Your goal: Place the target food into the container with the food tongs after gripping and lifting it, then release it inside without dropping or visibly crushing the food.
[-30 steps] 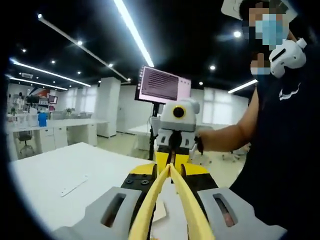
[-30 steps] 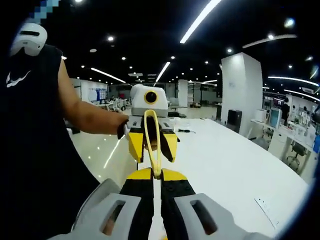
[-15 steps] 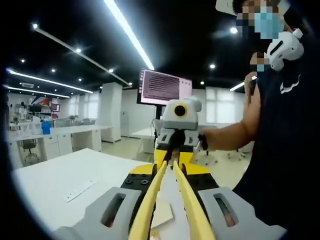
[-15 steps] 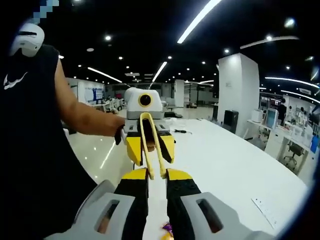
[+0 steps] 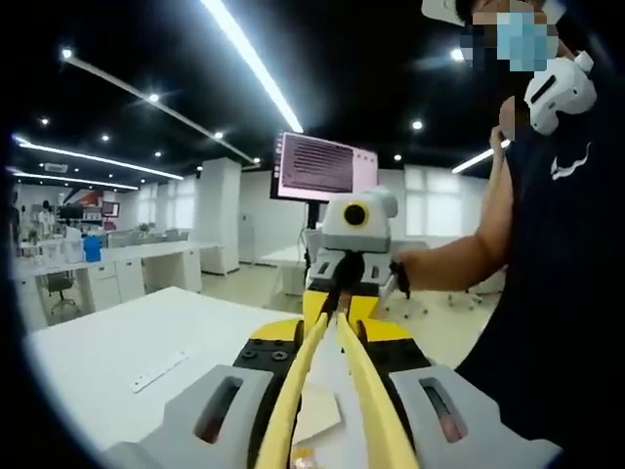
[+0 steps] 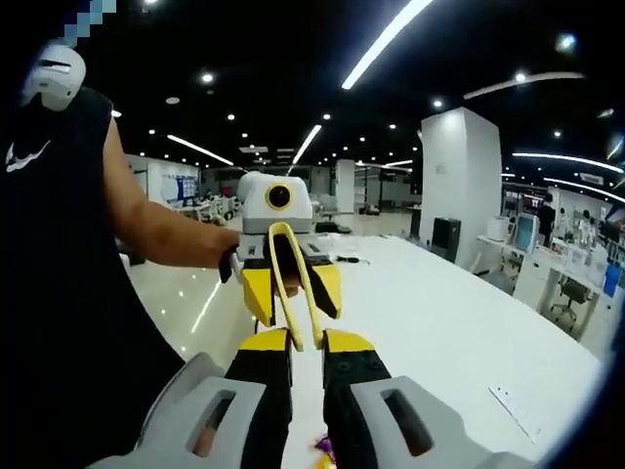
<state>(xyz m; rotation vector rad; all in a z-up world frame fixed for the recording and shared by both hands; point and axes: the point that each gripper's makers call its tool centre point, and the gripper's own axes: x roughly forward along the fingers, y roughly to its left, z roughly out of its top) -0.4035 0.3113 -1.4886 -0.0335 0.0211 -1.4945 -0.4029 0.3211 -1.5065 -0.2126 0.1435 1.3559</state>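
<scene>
The yellow food tongs [image 5: 369, 415] run between my two grippers, which face each other above a white table [image 5: 107, 362]. My left gripper [image 5: 332, 342] is shut on the tong arms, and the tongs' looped end [image 6: 281, 227] sits by its body. In the right gripper view, the left gripper [image 6: 293, 288] is straight ahead. The tong tips lie a little apart between the jaws of my right gripper [image 6: 305, 344], which stand slightly apart against them. The right gripper [image 5: 339, 293] is also straight ahead in the left gripper view. A small purple and orange item [image 6: 322, 447] lies on the table below.
A person in a dark sleeveless top [image 5: 557, 322] holds both grippers, with a bare arm [image 6: 161, 230] reaching out. A beige sheet [image 5: 317, 415] and a small label strip [image 5: 161, 369] lie on the table. A monitor [image 5: 325, 166] and office desks [image 5: 107, 264] stand behind.
The right jaws have parted slightly and the tong tips, pressed together a second ago, have spread with them. The left gripper's hold looks the same.
</scene>
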